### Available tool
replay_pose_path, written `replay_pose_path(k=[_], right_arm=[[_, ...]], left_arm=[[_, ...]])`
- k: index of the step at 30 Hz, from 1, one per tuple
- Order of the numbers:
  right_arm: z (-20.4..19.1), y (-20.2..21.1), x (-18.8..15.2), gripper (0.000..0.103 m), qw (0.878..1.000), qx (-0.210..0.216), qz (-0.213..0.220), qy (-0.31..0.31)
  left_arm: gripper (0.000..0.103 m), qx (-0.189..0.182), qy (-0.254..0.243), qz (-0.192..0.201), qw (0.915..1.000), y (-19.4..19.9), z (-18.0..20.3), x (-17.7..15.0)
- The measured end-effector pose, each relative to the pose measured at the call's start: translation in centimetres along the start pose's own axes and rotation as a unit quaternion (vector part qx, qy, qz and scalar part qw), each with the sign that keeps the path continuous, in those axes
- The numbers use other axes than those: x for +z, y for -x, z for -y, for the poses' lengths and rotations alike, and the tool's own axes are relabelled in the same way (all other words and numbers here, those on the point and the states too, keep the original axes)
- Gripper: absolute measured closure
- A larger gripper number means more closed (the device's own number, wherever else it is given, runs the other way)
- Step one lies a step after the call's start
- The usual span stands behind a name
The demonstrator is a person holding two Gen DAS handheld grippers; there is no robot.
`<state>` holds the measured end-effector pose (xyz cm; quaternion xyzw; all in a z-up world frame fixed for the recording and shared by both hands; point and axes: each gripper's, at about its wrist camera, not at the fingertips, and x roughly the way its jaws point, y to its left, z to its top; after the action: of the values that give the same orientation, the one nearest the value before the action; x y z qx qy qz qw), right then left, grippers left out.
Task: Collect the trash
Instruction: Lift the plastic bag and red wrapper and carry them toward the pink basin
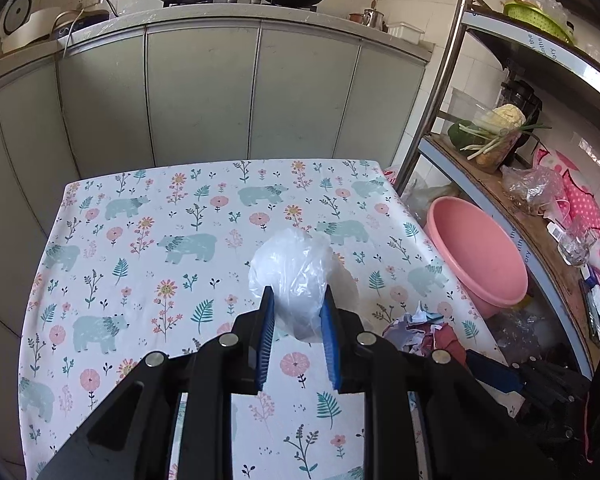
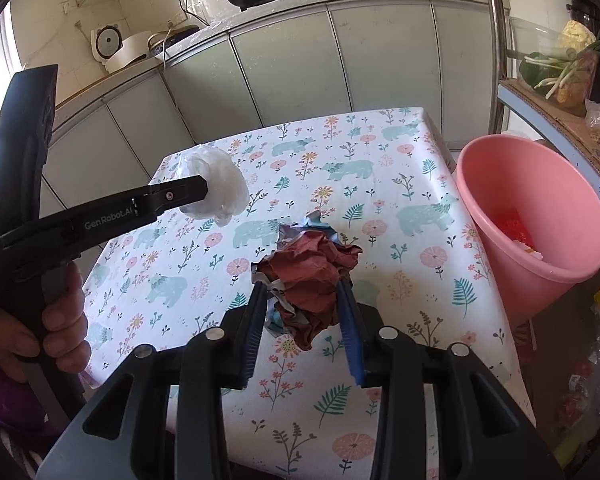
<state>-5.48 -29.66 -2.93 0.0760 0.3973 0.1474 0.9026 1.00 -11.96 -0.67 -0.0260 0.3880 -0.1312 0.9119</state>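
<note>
Left wrist: left gripper clamped on a crumpled white plastic bag, held above the floral tablecloth; pink basin off the table's right edge. Right wrist: right gripper pinching a crumpled red-brown paper wad over the cloth, basin at right.

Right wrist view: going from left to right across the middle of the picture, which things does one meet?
Hand holding the left gripper → white plastic bag in its grip → crumpled paper wad in the right gripper → pink bucket.
</note>
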Motion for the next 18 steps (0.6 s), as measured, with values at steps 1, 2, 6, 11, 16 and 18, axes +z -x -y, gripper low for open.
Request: replay_pose_path(k=[1,2,6,11,16,18], right_arm=[[0.0,0.1,0.0,0.067,1.000,-0.002,0.001,0.000],[0.0,0.2,0.1,0.067,1.000,-0.003,0.003,0.000],[-0.1,0.7,0.1,0.067,1.000,-0.009,0.009,0.001],[0.0,1.2,0.3,0.067,1.000,-0.017,0.015,0.000],[0.1,1.8,0.5,0.067,0.999,-0.027,0.024,-0.002],[0.3,2.1,0.7,0.067,0.999,-0.031,0.030,-0.004]], left_arm=[[0.082,0.000,-0.001,0.002,1.0000,0.2,0.1,-0.1],[0.082,-0.001,-0.002,0.004,1.0000,0.4,0.2,-0.1],[0.082,0.000,-0.006,0.011,0.9999,1.2,0.4,-0.3],[0.082,0.002,-0.010,0.018,0.9998,1.9,0.6,-0.4],[0.082,0.003,-0.013,0.025,0.9996,2.5,0.8,-0.4],[0.082,0.004,-0.015,0.028,0.9995,2.8,0.8,-0.4]])
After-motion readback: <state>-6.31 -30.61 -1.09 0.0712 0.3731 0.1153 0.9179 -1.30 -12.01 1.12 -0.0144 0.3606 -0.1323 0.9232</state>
